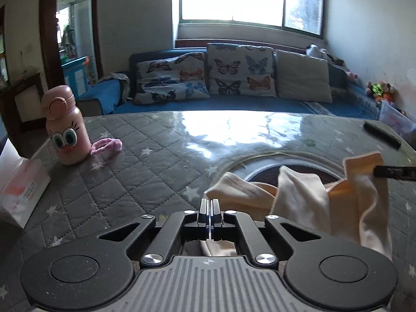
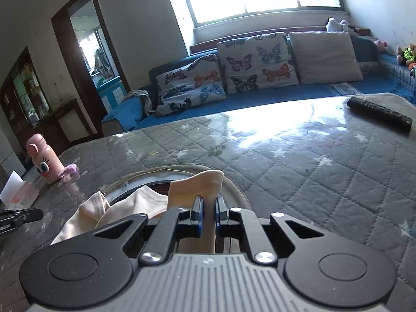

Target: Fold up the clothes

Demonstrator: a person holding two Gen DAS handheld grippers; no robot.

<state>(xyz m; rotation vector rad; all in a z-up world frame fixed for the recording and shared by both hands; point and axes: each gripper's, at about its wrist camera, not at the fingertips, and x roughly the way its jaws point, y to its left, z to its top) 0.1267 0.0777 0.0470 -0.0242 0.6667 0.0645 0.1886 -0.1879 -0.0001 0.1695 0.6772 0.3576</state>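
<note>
A cream garment (image 1: 299, 197) is held up, bunched, above the grey quilted table cover (image 1: 145, 171). My left gripper (image 1: 210, 204) is shut, with cream cloth showing under its fingers. My right gripper (image 2: 208, 204) is shut on an upper edge of the same garment (image 2: 197, 182), which rises between its fingers. The right gripper's tip shows in the left wrist view (image 1: 382, 171), pinching the cloth at the right. The left gripper's tip shows in the right wrist view (image 2: 28, 214) at the left edge.
A pink bottle (image 1: 66, 127) with cartoon eyes and a pink hair tie (image 1: 108, 145) stand at the left, near a tissue box (image 1: 23, 182). A black remote (image 2: 379, 113) lies far right. A round opening (image 1: 286, 167) in the cover lies under the garment. A blue sofa (image 1: 234, 104) with cushions is behind.
</note>
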